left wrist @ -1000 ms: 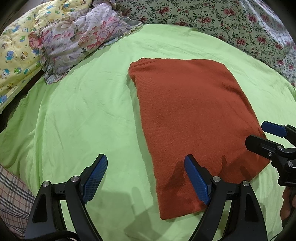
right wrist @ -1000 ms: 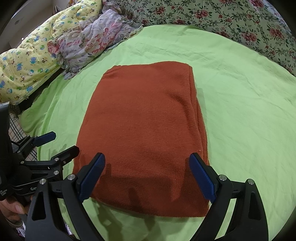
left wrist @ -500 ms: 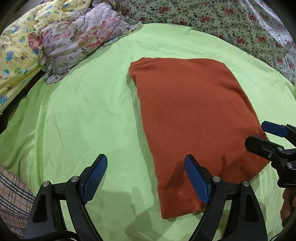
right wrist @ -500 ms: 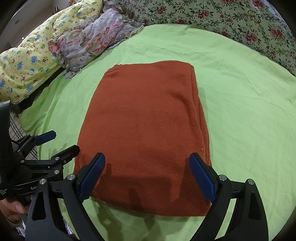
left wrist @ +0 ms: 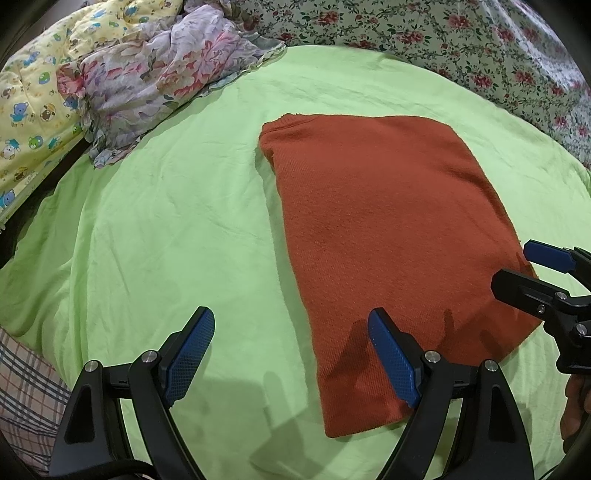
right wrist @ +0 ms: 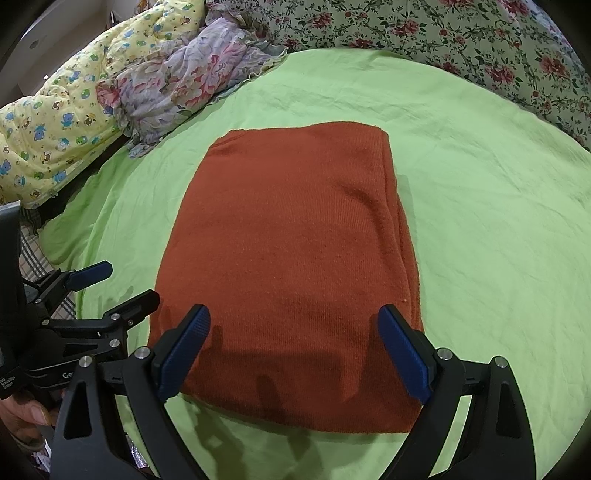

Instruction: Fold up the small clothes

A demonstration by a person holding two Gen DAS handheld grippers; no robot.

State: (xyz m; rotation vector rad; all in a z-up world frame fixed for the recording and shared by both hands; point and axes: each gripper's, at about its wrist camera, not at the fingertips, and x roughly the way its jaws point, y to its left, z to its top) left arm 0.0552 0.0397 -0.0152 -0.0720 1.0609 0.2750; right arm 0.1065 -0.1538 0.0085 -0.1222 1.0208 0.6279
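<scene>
Left gripper (left wrist: 291, 350): jaws were spread wide and held nothing; it hung over the near left corner of the cloth.
Right gripper (right wrist: 295, 350): jaws were spread wide too, empty, above the near edge of the cloth.
Orange cloth (right wrist: 291, 254): lay folded flat, a neat rectangle, on the green sheet (right wrist: 480, 206).
Flowery cloth (left wrist: 155, 77): lay crumpled at the far left, well apart from the orange cloth.
Yellow blanket (right wrist: 48, 125): sat just beside the flowery cloth.

Bed before me: a green sheet (left wrist: 155, 229) spread across. Far left, my yellow cartoon quilt (right wrist: 55, 129) and a crumpled floral cloth (left wrist: 155, 77); floral bedspread (right wrist: 443, 33) beyond.
</scene>
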